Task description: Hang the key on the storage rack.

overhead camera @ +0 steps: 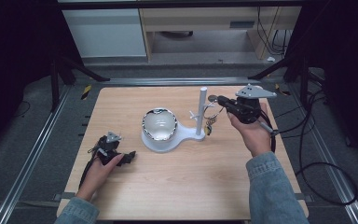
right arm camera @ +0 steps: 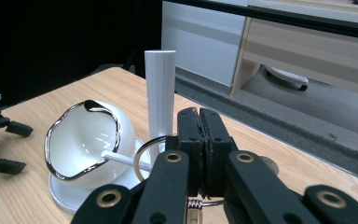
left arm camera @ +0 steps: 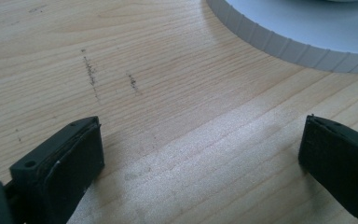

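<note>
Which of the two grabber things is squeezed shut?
The right gripper, up by the white post, is pinched shut on a metal ring. The left gripper rests with jaws wide apart.

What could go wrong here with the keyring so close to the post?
1. The right claw is shut on the keyring, right beside the post; a sideways pull could tip the stand.
2. The bowl sits tilted on the same stand, so a knock may shake it.
3. The keys hang near a peg and might snag.
</note>
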`<state>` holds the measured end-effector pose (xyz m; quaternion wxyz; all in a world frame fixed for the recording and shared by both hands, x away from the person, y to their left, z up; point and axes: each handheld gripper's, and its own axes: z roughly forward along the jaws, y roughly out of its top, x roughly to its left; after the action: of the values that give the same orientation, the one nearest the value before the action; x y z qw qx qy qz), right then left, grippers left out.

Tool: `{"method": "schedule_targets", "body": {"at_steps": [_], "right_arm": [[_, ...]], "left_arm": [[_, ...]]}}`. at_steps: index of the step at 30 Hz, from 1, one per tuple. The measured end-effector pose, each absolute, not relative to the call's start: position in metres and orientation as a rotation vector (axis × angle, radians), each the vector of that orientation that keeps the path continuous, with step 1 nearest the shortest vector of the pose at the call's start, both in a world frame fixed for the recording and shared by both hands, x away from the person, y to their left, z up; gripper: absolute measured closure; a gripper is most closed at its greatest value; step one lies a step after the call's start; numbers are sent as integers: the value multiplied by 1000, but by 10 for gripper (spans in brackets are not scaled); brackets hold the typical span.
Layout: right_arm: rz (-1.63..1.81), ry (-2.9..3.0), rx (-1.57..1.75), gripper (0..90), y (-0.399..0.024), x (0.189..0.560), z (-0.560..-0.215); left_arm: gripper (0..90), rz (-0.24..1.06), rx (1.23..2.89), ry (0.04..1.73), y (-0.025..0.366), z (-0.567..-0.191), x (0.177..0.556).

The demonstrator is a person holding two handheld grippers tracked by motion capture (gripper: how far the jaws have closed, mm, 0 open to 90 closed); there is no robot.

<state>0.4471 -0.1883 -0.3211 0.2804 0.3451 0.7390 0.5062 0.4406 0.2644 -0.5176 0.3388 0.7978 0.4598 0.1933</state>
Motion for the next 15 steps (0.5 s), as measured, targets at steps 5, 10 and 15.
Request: {"method": "schedule_targets", "body": {"at_steps": [5,10,15], "right_arm": [[1358,1987,928,889,-188,449,-323],[1358,1994,930,890,-188,451,-324],[1366,1998,939,889,-187,453,-326]], "left_arm": [[0,503,2078,1197,264,-518,441],[0,503,2078,1197,264,-518,441],[0,503,2078,1197,264,-518,441]]}}
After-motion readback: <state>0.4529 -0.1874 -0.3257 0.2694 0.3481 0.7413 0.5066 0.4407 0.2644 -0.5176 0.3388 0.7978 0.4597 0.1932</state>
